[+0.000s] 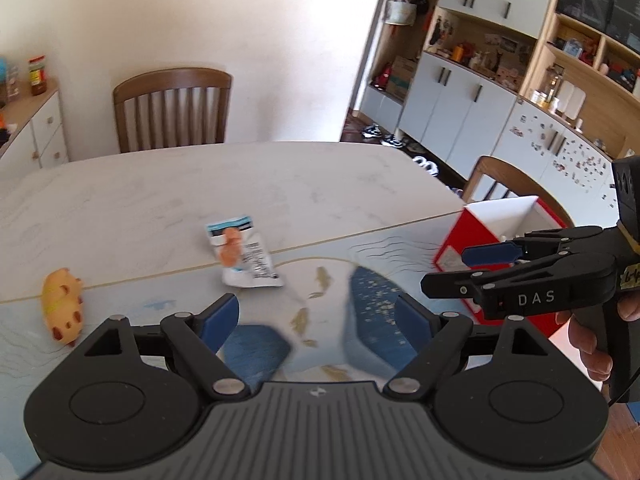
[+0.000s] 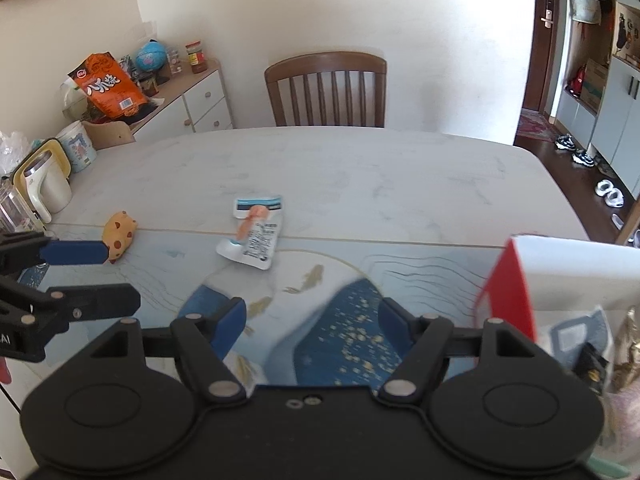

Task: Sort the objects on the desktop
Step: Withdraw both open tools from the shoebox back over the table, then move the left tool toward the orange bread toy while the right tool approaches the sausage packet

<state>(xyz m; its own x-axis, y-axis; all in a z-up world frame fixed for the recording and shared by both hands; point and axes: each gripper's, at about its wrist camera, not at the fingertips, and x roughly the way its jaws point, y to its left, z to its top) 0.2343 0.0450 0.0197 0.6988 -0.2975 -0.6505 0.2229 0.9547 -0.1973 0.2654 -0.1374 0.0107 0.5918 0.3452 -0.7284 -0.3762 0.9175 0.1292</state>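
**Pale desk, both grippers hanging empty**

Pale marbled desk (image 2: pixel 340 168) fills your view, with a blue fish-patterned mat (image 2: pixel 344 320) laid along its near edge and a wooden chair (image 2: pixel 326 88) tucked in at the far edge. Your left gripper (image 1: pixel 316 320) hovers over the mat with its blue pads spread wide, nothing between them. Your right gripper (image 2: pixel 312 322) sits wide apart too, gripping nothing, just above the mat.

Look to the middle of the desk: a white sachet (image 2: pixel 254 232) with an orange picture lies flat, straddling the mat's far edge. Out toward the left edge, a yellow spotted toy (image 2: pixel 119 234) lies on its side, on the mat's far edge as well, well apart from the sachet.

Over at the right edge of the desk stands your red-and-white box (image 2: pixel 516 292), open at the top. From the right wrist camera you can make out items inside it, though they're too blurred to name. Neither gripper touches any object.
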